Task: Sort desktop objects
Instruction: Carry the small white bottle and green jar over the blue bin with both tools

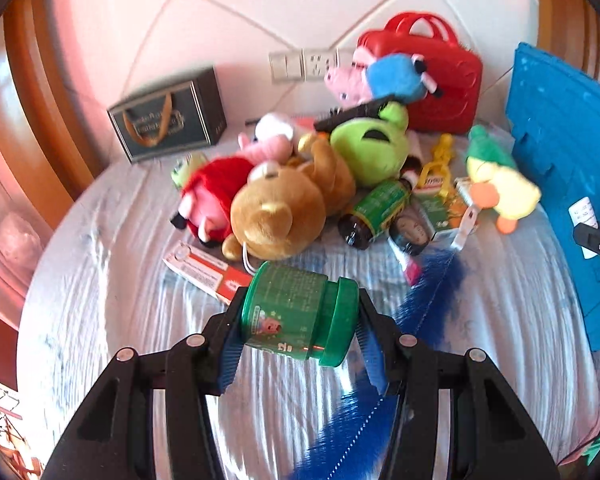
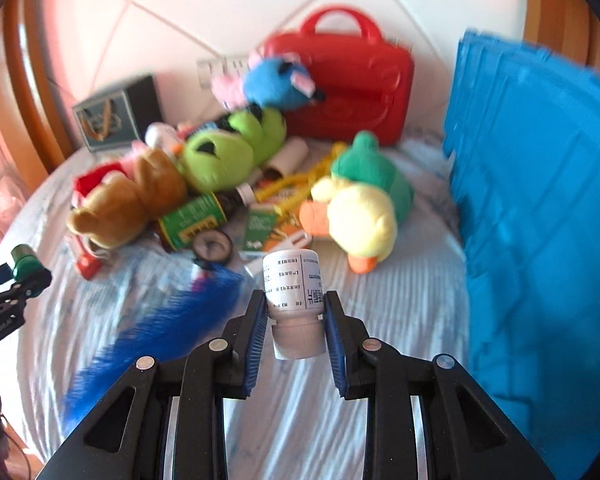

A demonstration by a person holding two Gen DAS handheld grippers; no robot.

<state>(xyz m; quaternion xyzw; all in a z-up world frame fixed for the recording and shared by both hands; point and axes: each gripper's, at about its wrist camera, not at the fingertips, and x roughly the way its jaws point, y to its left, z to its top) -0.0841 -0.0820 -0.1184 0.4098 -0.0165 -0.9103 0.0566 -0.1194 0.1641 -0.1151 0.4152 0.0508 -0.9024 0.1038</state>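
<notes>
My left gripper (image 1: 298, 312) is shut on a green plastic jar (image 1: 296, 314), held sideways above the table; it also shows at the left edge of the right wrist view (image 2: 24, 262). My right gripper (image 2: 294, 306) is shut on a white medicine bottle (image 2: 294, 292), held cap toward the camera above the table. A pile of plush toys lies ahead: a brown bear (image 1: 280, 208), a green frog (image 1: 366, 150), a red pig (image 1: 212, 196) and a yellow duck (image 2: 360, 216). A green-labelled brown bottle (image 1: 374, 210) lies beside them.
A blue crate (image 2: 540, 208) stands at the right. A red plastic case (image 2: 348, 80) with a blue-and-pink plush (image 2: 272, 84) stands at the back. A dark gift box (image 1: 168, 120) is at the back left. A blue feather (image 2: 160, 328), medicine boxes (image 1: 208, 272) and a yellow toy (image 1: 440, 164) lie on the cloth.
</notes>
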